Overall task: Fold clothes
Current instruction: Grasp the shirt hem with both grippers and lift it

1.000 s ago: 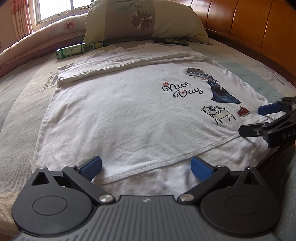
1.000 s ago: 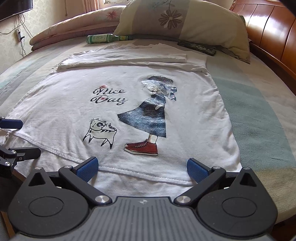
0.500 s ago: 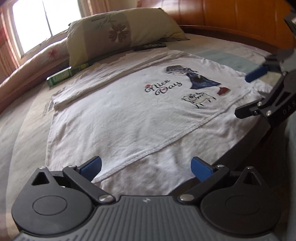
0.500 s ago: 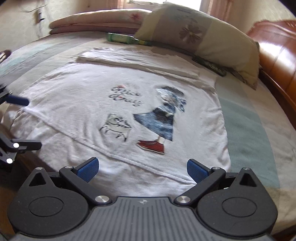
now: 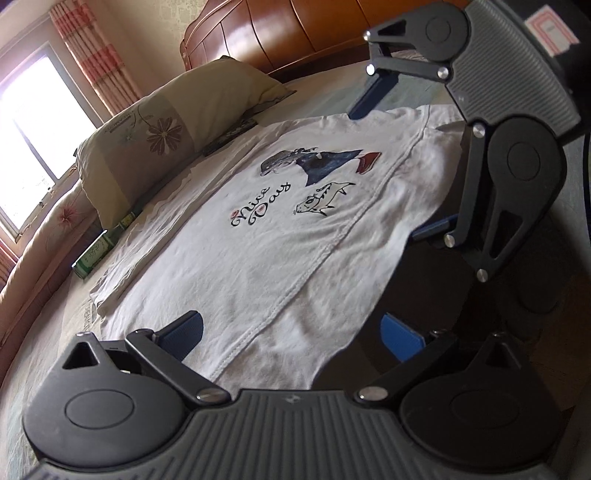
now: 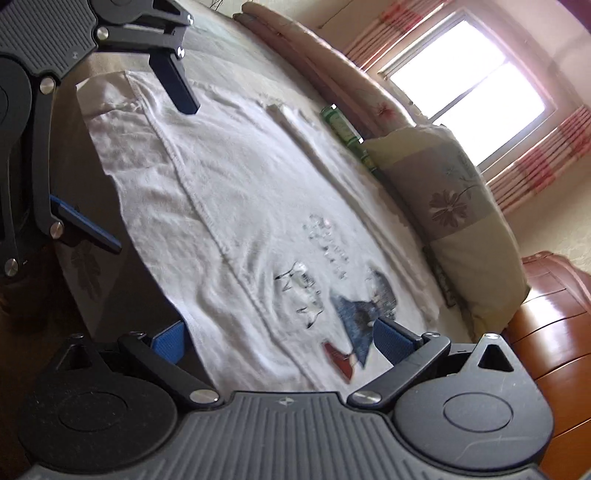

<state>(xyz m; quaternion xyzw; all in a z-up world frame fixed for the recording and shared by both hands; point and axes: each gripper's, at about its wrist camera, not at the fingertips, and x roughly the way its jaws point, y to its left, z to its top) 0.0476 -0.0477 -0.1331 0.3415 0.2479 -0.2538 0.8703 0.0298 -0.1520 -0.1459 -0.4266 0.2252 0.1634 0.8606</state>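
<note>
Left wrist view, from left to right: a window with red-and-white checked curtains (image 5: 92,62); a green rectangular box (image 5: 96,252) with pale lettering too small to read, lying on the bed beside the far edge of the garment; a beige pillow with a brown flower print (image 5: 166,125); a dark flat object (image 5: 231,134), partly tucked under the pillow; and the curved, polished wooden headboard (image 5: 295,33).

The white cotton T-shirt (image 5: 236,258) lies spread flat on the pale patterned bedspread (image 5: 48,332), its hem hanging slightly over the near bed edge. Its print reads "Nice Day" in black script, beside a girl in a blue dress and red shoes and a small outlined cat.

The left gripper (image 5: 291,334), black with blue finger pads (image 5: 184,330), is released, jaws wide apart, straddling the hem without gripping it. At right, the right gripper (image 5: 399,162) is turned sideways near the shirt's corner, likewise released, one pad above the fabric and one below the bed edge.

Right wrist view, somewhat blurred: the left gripper (image 6: 136,166) appears at left, the T-shirt (image 6: 236,206) in the centre, then the green box (image 6: 341,127), the pillow (image 6: 454,221) and the headboard (image 6: 554,332). The right gripper (image 6: 279,338) holds nothing.
</note>
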